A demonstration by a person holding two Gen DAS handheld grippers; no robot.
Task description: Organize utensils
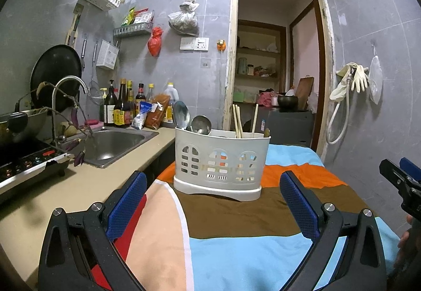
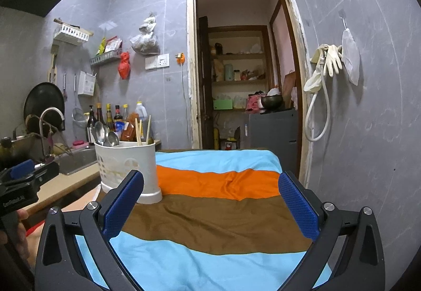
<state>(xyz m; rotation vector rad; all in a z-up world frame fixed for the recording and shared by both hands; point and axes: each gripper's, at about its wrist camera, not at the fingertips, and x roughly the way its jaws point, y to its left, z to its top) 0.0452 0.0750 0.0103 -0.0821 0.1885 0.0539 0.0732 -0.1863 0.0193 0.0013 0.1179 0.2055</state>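
The left gripper (image 1: 213,193) hovers over the striped cloth (image 1: 236,214) with its blue-padded fingers (image 1: 127,205) spread wide and grasping nothing; straight ahead of it, between the two pads in the left wrist view, stands the white utensil holder (image 1: 221,163), upright on the brown and orange bands of the cloth; the cloth covers the desk (image 1: 294,149) that carries the holder. In the holder's left compartment sit metal spoons (image 1: 190,118), bowls upward; wooden chopsticks (image 1: 238,120) stand further right, leaning slightly apart; a small olive-green item peeks over the right rim, too little showing to name.

The right gripper (image 2: 210,200) is also released, fingers (image 2: 298,205) well apart with only the cloth (image 2: 218,214) between them; in the right wrist view the utensil holder (image 2: 126,166) stands to the left, partly behind the left pad, near the left edge of the cloth. The other gripper shows at the left border of that view, beside the holder; whether it touches anything there I cannot tell.

Left of the cloth runs a beige counter (image 1: 86,185) with a steel sink (image 1: 115,142) and curved tap (image 1: 69,85); sauce bottles (image 1: 122,104) line the wall behind it; an induction hob (image 1: 29,162) sits at the near left. A doorway (image 1: 276,59) opens behind the holder; rubber gloves (image 1: 354,78) hang on the right wall.
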